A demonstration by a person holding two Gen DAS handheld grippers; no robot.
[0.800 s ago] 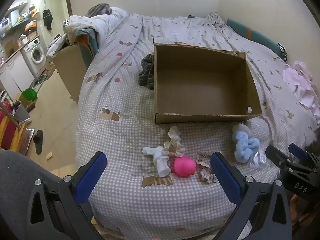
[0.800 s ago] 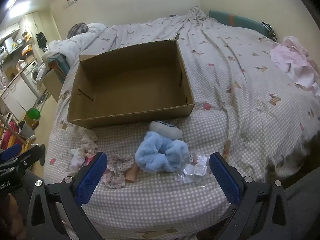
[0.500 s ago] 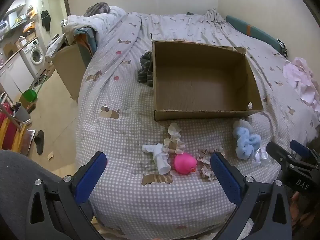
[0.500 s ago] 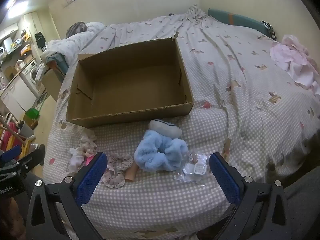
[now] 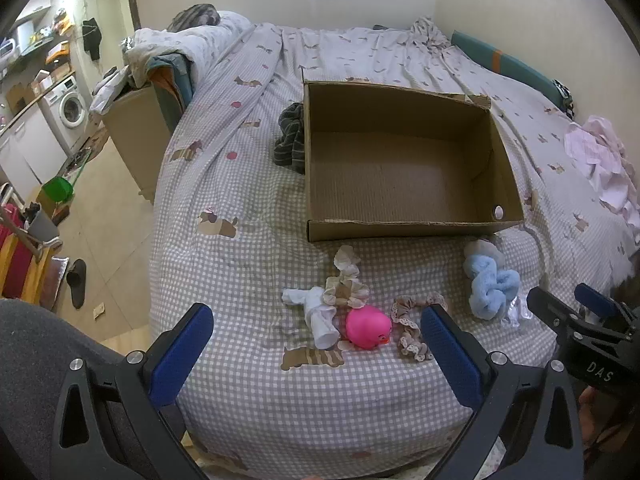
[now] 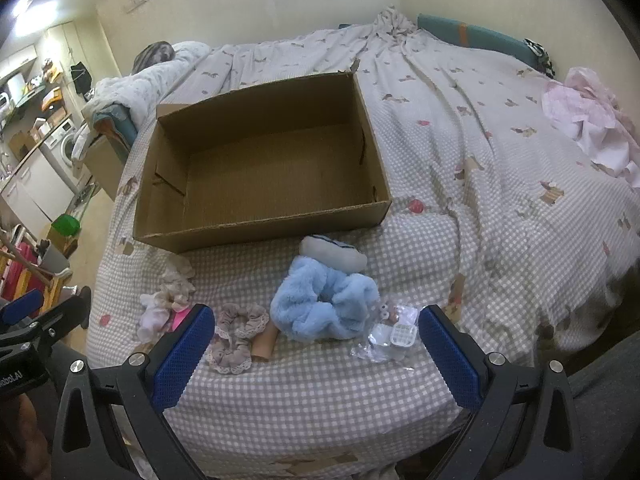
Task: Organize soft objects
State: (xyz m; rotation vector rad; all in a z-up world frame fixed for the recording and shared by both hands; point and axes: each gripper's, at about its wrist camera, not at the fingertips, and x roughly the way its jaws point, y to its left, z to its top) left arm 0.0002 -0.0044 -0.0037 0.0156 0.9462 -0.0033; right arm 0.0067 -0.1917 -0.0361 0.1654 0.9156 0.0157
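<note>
Barely anything has shifted: over the last moment both views have drifted only slightly, the cardboard box point(image 5: 404, 160) sitting a touch lower in the left view, and nothing on the bed point(image 5: 240, 208) has been moved. That tells you the sorting has not begun; the box is bare inside and every soft item lies outside it, along the bed's near edge in front of the box's front wall.

Your left gripper point(image 5: 316, 344) has its jaws spread wide and holds nothing, hovering over the pink rubber duck point(image 5: 367, 327), the white sock point(image 5: 316, 316), the cream scrunchie point(image 5: 345, 283) and the lace-trimmed scrunchie point(image 5: 412, 328). Your right gripper point(image 6: 312, 344) is likewise wide open and empty above the fluffy blue scrunchie point(image 6: 324, 300), which touches a rolled white sock point(image 6: 334, 254) behind it.

Some things are hard to read. The clear plastic packet point(image 6: 386, 336) beside the blue scrunchie holds small items I cannot identify. A tan tube-like piece point(image 6: 264, 344) is partly tucked under the scrunchies. The dark striped cloth point(image 5: 290, 140) is half hidden behind the box's left wall.
</note>
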